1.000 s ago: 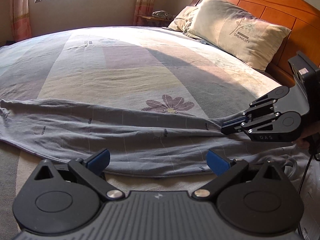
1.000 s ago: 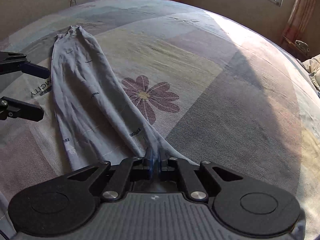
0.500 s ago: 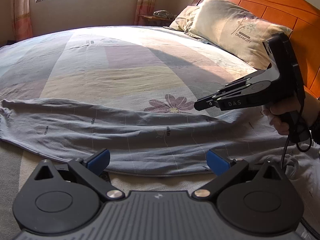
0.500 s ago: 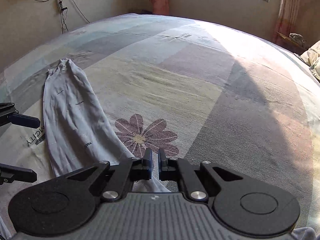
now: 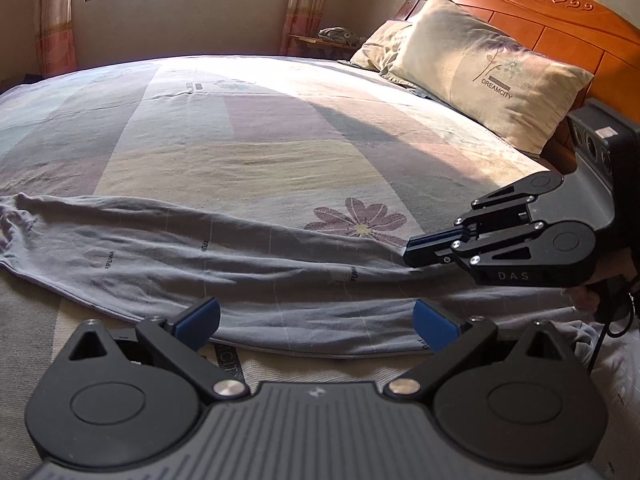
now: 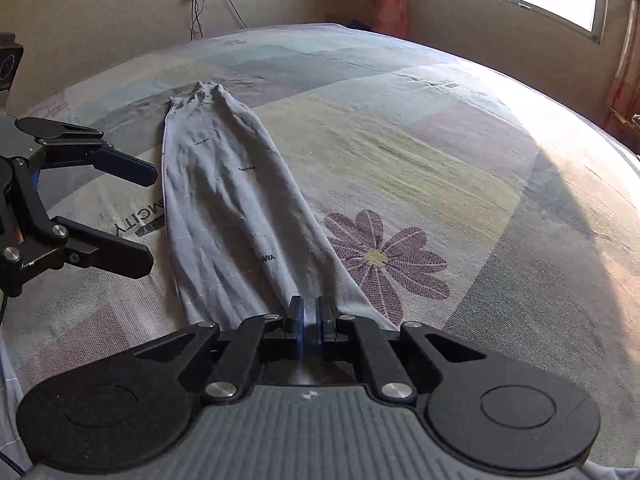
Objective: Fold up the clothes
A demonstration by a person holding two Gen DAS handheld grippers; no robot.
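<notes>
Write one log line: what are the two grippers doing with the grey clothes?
left gripper: open, hovering by grey garment | right gripper: shut, at garment's near end | garment: flat on bed

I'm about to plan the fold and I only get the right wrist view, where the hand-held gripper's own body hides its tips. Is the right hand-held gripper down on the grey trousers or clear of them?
Observer: The left wrist view shows it from the side. The right hand-held gripper is shut, with its tips down at the far edge of the grey trousers. I cannot tell whether any cloth is pinched.
Operator: Okay. Is there anything behind me, up the bed, that I should know about?
Observer: Yes, two pillows lean against a wooden headboard. They lie apart from the trousers.
</notes>
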